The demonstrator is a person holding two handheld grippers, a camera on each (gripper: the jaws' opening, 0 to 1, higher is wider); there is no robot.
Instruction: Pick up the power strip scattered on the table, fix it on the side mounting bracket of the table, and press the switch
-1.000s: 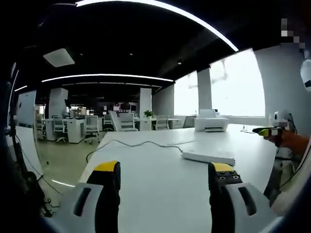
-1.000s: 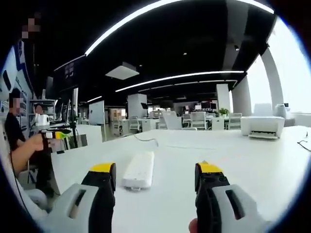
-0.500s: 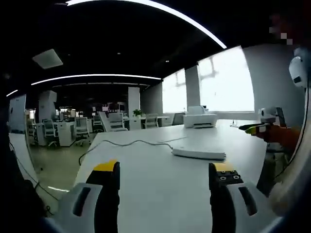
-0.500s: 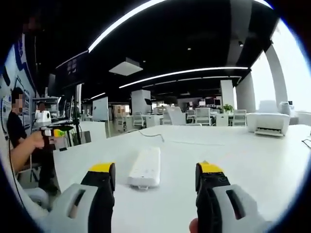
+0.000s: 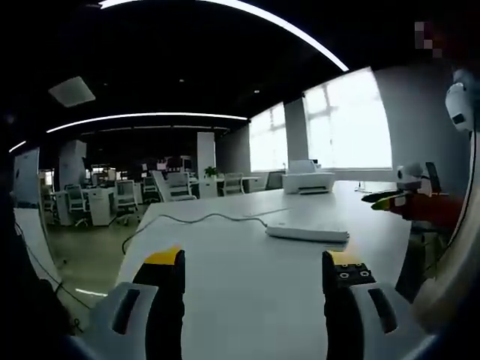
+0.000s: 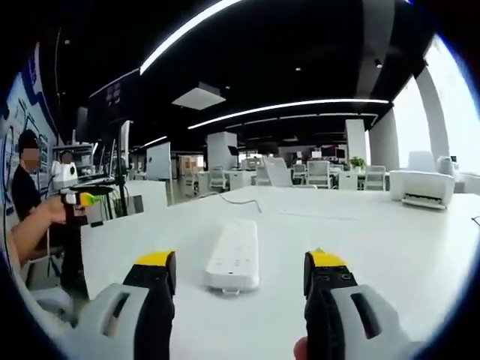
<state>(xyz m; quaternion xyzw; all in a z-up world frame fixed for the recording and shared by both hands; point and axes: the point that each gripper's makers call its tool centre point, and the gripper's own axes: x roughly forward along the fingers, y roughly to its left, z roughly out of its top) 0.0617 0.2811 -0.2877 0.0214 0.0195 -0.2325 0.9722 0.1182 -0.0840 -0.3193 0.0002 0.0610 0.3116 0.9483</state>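
A white power strip (image 6: 235, 258) lies flat on the white table (image 6: 390, 247), just ahead of my right gripper (image 6: 237, 264), which is open with nothing between its yellow-tipped jaws. In the left gripper view the same power strip (image 5: 307, 233) lies further off to the right, its dark cable (image 5: 195, 220) trailing left across the table (image 5: 247, 292) and over the edge. My left gripper (image 5: 253, 261) is open and empty, well short of the strip. The other gripper (image 5: 386, 199) comes in from the right, held by a hand (image 5: 435, 211).
A white printer (image 5: 307, 180) stands at the table's far end near bright windows. Office desks and chairs (image 5: 112, 201) fill the background. Two people (image 6: 30, 187) are at the left of the right gripper view, and the other gripper (image 6: 82, 199) shows there too.
The right gripper's camera has moved closer to the power strip, which looks larger and more centred now. The left gripper view has shifted slightly; the strip sits a little further left.
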